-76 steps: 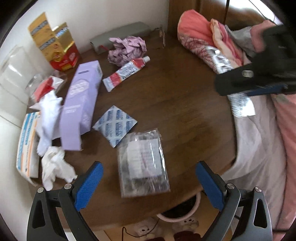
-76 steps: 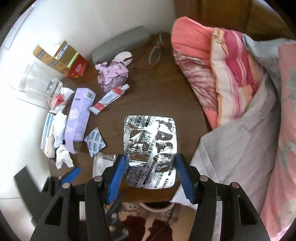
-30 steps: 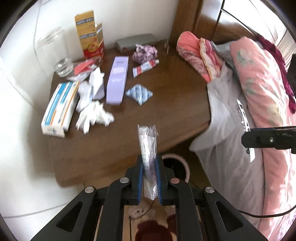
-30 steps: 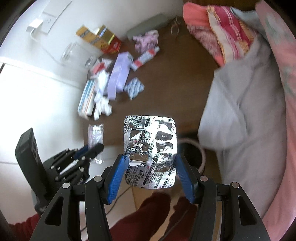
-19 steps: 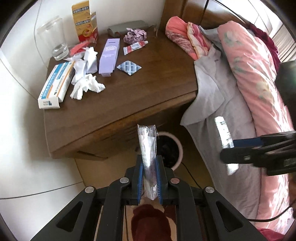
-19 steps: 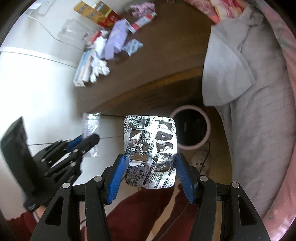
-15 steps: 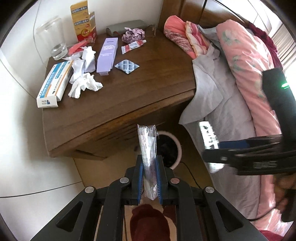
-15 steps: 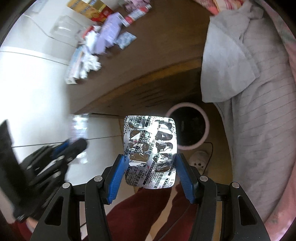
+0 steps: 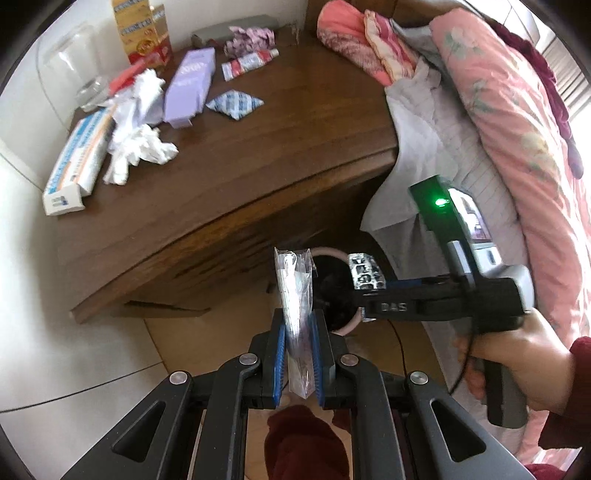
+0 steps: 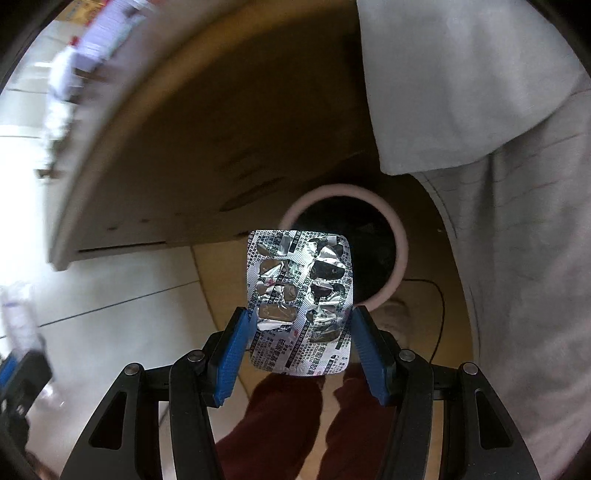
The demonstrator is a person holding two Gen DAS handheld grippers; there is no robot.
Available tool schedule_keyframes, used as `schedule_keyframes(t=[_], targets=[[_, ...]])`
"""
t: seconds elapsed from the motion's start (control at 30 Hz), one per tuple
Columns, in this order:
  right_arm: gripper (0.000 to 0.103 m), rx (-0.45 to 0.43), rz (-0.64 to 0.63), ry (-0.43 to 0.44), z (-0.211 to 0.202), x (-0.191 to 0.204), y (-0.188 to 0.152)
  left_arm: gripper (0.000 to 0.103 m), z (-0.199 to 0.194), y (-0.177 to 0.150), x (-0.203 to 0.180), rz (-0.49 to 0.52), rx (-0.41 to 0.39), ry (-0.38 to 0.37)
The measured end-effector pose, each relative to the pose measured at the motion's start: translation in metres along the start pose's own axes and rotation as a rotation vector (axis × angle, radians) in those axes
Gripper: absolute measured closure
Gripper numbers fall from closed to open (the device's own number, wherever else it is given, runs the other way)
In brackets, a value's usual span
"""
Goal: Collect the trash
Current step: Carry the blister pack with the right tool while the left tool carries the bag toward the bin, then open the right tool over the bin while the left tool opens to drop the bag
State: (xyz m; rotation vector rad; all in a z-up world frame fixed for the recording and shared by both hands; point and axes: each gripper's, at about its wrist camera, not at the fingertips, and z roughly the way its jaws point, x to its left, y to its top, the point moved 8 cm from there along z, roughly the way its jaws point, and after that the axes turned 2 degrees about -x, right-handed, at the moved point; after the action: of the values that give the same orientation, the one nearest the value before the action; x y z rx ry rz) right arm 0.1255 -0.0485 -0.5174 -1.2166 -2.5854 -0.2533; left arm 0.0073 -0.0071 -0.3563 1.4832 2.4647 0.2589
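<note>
My left gripper (image 9: pixel 298 356) is shut on a clear plastic wrapper (image 9: pixel 295 295), held upright above the floor beside the nightstand. My right gripper (image 10: pixel 300 328) is shut on an empty silver blister pack (image 10: pixel 299 299), held over a pink-rimmed bin (image 10: pixel 400 243) with a dark liner. In the left wrist view the right gripper (image 9: pixel 360 291) reaches in from the right, its blister pack (image 9: pixel 365 271) over the bin (image 9: pixel 332 254).
The wooden nightstand (image 9: pixel 258 158) holds crumpled tissues (image 9: pixel 136 147), a purple box (image 9: pixel 190 85), a blue-checked sachet (image 9: pixel 234 103), a tube (image 9: pixel 249 64), a white-blue box (image 9: pixel 75 162), a glass (image 9: pixel 79 74) and a yellow-red carton (image 9: pixel 142 29). A bed with pink bedding (image 9: pixel 517 122) lies right.
Both grippers have dropped from the nightstand top down toward the floor. The right gripper has moved left with the blister pack until it is over the bin.
</note>
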Motion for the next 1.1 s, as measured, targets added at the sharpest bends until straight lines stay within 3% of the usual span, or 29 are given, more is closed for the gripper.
schedule_keyframes(t=[0.2, 0.4, 0.47, 0.7, 0.83, 0.97, 1.1], targets=[[0.047, 0.047, -0.013, -0.024, 0.046, -0.01, 0.006, 0.09, 0.021, 0.0, -0.003, 0.013, 0.03, -0.004], [0.046, 0.06, -0.005, -0.043, 0.063, -0.02, 0.007, 0.09, 0.034, -0.002, -0.007, 0.026, 0.054, -0.009], [0.034, 0.054, -0.024, -0.064, 0.064, -0.019, 0.006, 0.09, 0.038, -0.002, -0.009, 0.034, 0.064, -0.01], [0.03, 0.031, 0.012, -0.055, 0.059, -0.031, 0.004, 0.09, 0.046, -0.002, -0.017, 0.049, 0.085, -0.018], [0.03, -0.005, 0.046, -0.067, 0.035, -0.04, -0.004, 0.09, 0.056, 0.0, -0.023, 0.079, 0.074, -0.008], [0.03, -0.053, 0.095, -0.042, -0.01, -0.051, -0.022, 0.09, 0.069, 0.005, -0.032, 0.133, 0.017, 0.061], [0.03, -0.073, 0.14, -0.041, -0.041, -0.068, -0.039, 0.09, 0.114, -0.004, -0.042, 0.154, 0.087, 0.056]])
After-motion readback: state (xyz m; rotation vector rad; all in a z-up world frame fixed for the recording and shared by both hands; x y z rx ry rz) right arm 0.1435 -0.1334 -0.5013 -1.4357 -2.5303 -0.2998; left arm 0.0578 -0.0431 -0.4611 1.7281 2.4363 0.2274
